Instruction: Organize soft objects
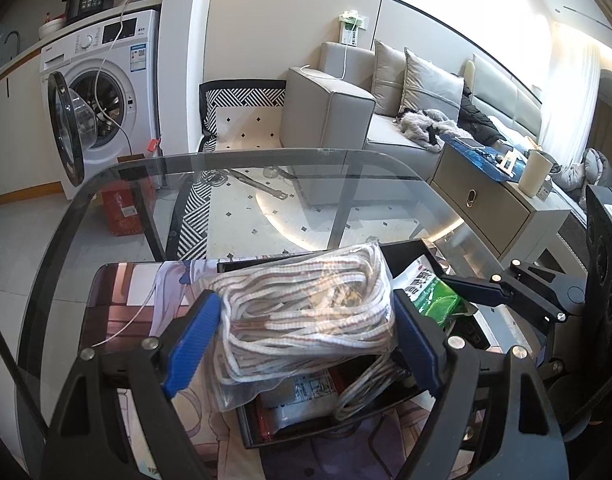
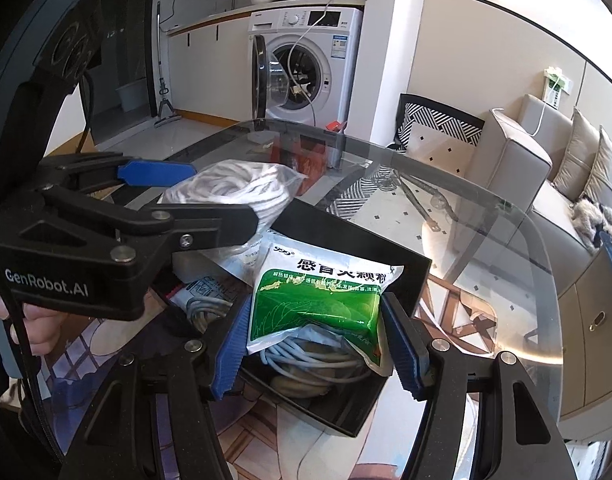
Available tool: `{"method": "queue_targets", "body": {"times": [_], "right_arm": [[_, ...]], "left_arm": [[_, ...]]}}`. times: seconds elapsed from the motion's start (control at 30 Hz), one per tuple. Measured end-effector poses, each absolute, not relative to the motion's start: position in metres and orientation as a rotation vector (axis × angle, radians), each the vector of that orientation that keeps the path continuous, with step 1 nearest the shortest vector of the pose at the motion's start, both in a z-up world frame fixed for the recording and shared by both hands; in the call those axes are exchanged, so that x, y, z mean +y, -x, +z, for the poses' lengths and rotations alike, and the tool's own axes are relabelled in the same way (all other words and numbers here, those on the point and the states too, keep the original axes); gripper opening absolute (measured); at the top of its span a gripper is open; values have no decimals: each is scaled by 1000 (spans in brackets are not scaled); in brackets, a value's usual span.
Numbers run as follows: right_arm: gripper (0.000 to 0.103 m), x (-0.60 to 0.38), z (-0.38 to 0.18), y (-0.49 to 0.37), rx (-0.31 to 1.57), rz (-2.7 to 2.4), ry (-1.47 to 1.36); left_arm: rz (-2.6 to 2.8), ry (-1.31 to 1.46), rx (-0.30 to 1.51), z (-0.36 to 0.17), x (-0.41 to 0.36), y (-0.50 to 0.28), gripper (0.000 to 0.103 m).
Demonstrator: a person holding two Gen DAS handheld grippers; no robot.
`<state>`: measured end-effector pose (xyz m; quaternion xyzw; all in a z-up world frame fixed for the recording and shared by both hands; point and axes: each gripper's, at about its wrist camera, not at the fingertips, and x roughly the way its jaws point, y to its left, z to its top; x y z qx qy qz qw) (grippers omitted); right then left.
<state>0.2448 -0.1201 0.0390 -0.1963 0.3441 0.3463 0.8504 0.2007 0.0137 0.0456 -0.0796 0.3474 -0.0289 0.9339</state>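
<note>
Glass-topped, the desk [image 1: 265,184] carries a black bin [image 2: 406,276] resting on a printed mat [image 1: 121,300]. Over the bin, the left gripper [image 1: 306,340] has its jaws set wide and pressed on a clear bag of white cord [image 1: 306,312], held above loose cable and packets. Just beside it, the right gripper [image 2: 312,344] clasps a green and white medicine sachet [image 2: 326,292] at about half width. Behind stands a washing machine [image 1: 101,92], door open.
</note>
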Motion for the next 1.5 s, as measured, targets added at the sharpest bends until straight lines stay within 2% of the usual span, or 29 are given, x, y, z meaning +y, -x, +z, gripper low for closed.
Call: {"method": "queue_targets", "body": {"times": [0.1, 0.23, 0.3, 0.7, 0.77, 0.9, 1.5], "right_arm": [[68, -117, 36, -248, 725, 735, 420], [91, -122, 39, -247, 697, 741, 401], [96, -125, 43, -243, 668, 733, 401], [100, -149, 54, -229, 626, 684, 386], [100, -153, 56, -225, 621, 681, 382], [101, -159, 59, -217, 605, 674, 367], [102, -190, 66, -178, 519, 654, 171]], "left_arm": [[-65, 155, 712, 45, 12, -203, 84], [-68, 150, 714, 44, 10, -203, 84], [-67, 145, 715, 44, 9, -204, 84], [-73, 113, 721, 45, 4, -202, 87], [-73, 109, 731, 46, 4, -200, 96], [-67, 95, 692, 51, 5, -188, 103], [18, 53, 571, 54, 17, -124, 103]]}}
